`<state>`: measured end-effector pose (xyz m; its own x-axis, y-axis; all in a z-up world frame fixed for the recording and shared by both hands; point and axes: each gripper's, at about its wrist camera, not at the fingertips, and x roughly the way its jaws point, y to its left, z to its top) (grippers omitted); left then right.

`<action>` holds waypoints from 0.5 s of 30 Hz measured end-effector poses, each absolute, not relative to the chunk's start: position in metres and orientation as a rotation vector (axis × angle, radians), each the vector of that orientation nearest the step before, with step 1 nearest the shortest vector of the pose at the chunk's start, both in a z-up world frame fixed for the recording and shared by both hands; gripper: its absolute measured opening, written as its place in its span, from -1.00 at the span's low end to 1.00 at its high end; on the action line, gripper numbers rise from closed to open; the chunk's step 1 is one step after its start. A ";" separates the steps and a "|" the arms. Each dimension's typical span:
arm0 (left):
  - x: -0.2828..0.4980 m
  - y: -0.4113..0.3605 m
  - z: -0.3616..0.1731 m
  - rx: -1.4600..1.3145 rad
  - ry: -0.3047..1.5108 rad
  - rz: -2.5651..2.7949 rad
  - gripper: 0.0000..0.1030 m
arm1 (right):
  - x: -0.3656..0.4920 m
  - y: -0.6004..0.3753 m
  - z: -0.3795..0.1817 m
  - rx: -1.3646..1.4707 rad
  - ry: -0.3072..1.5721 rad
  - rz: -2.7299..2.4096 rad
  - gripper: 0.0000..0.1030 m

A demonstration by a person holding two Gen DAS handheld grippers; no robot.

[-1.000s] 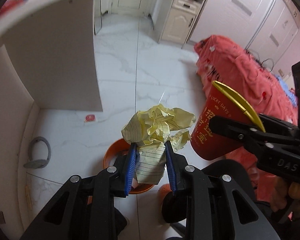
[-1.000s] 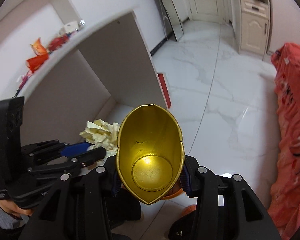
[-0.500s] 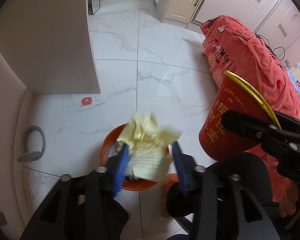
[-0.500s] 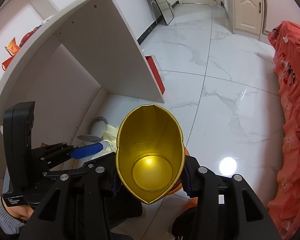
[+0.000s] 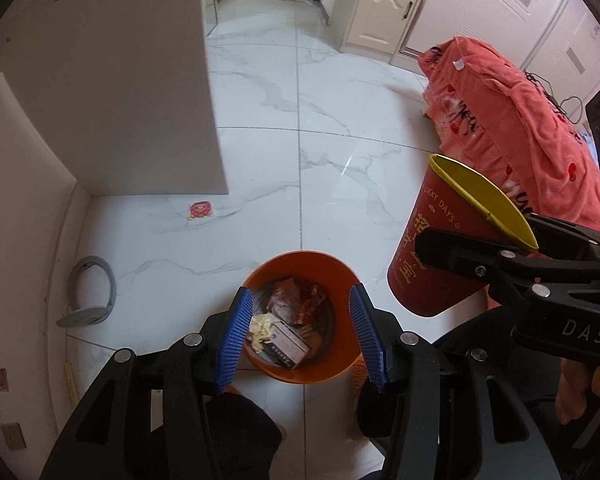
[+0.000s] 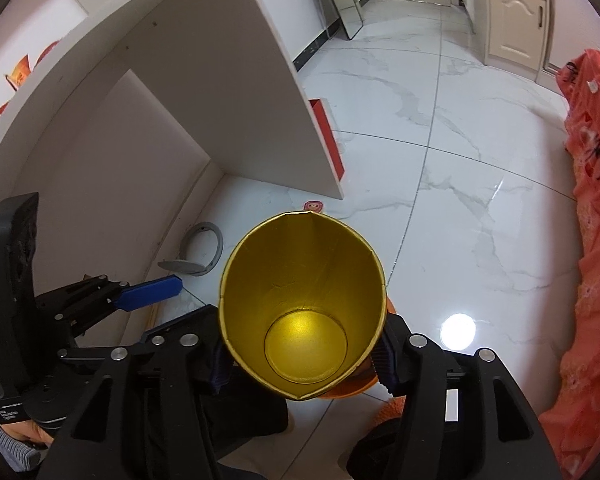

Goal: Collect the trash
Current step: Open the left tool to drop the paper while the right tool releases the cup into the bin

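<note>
Two hand-held grippers hover over an orange bin [image 5: 300, 320] on a white tiled floor. The left gripper [image 5: 298, 332] is released, its blue pads spread with nothing between them, directly above the bin, where crumpled paper [image 5: 262, 330] lies among other trash. The right gripper [image 6: 302, 364] has a red paper cup [image 5: 428, 264] between its jaws, which are opening; the cup hangs just right of the bin, not yet over its mouth. The step in hand appears to be dropping the cup. That likely calls for shifting it left over the bin before letting go.
</note>
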<state>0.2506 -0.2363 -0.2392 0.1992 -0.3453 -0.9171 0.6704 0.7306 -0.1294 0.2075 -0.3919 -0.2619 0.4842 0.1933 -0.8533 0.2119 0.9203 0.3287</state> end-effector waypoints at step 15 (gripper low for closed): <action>0.252 -0.218 -0.225 0.296 1.144 -0.683 0.02 | 0.203 -0.382 -0.245 0.408 1.043 -0.010 0.41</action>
<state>0.2516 -0.2185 -0.2247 0.2417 -0.3456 -0.9067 0.6346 0.7632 -0.1218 0.2033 -0.3824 -0.2454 0.5106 0.1833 -0.8401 0.2000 0.9249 0.3233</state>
